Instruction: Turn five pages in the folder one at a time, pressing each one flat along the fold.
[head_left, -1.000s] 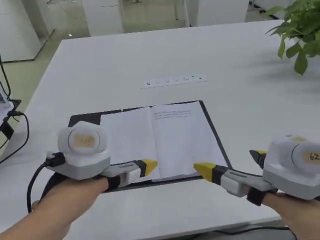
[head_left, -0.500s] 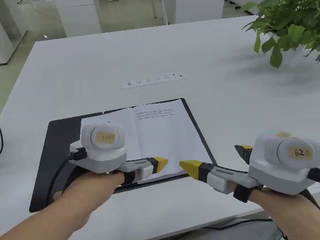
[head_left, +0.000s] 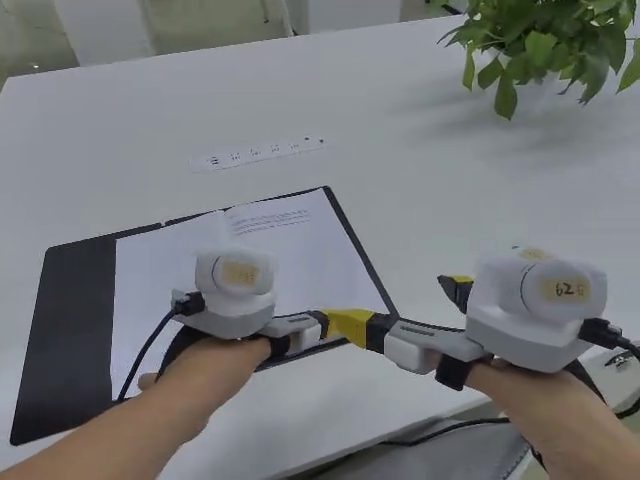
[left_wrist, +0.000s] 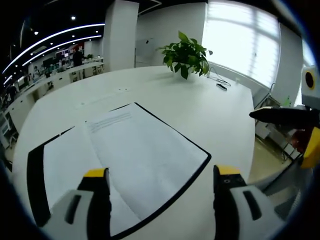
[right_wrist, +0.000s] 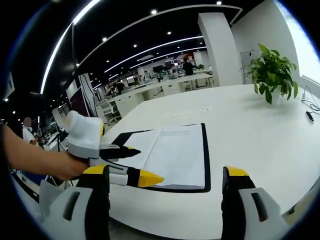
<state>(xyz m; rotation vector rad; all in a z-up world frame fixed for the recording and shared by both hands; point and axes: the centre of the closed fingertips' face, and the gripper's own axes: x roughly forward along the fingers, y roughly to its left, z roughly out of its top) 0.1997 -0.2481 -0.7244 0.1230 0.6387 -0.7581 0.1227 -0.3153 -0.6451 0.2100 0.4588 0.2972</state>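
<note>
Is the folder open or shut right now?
Open. The folder lies flat on the table, white pages spread either side of the fold, black cover showing on the left.

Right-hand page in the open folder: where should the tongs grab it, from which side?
Take the white right-hand paper page at its free outer edge, near the bottom corner, coming from the right. It lies flat in the open black folder, bound at the centre fold, so likely only that edge lifts. The open right tongs are nearest.

Plant (head_left: 540, 45) (leafy) far right; socket strip (head_left: 262, 153) on table (head_left: 120, 110).
</note>
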